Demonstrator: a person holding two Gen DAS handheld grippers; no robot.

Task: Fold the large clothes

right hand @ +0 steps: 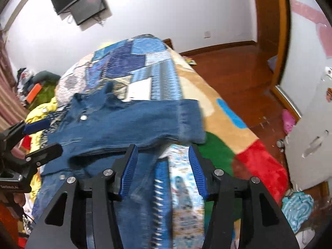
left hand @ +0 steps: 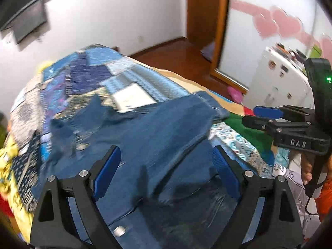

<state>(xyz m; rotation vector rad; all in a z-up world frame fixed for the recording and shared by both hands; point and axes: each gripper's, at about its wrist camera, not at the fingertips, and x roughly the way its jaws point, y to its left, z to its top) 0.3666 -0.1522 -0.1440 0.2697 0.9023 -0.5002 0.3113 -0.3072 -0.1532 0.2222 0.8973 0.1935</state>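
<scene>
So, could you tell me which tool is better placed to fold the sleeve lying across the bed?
Probably the right tool: open, it points at the blue denim jacket's outstretched sleeve just ahead. The left tool, also open, hovers over the jacket's body.

Patchwork quilt (right hand: 132,62) on bed, TV (right hand: 83,2) on wall, wood floor (right hand: 234,66), pink slipper (right hand: 288,121) nr white cabinet (right hand: 311,134)

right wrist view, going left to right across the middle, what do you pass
left gripper → denim jacket → tan blanket → wooden floor → pink slipper → white cabinet
</scene>
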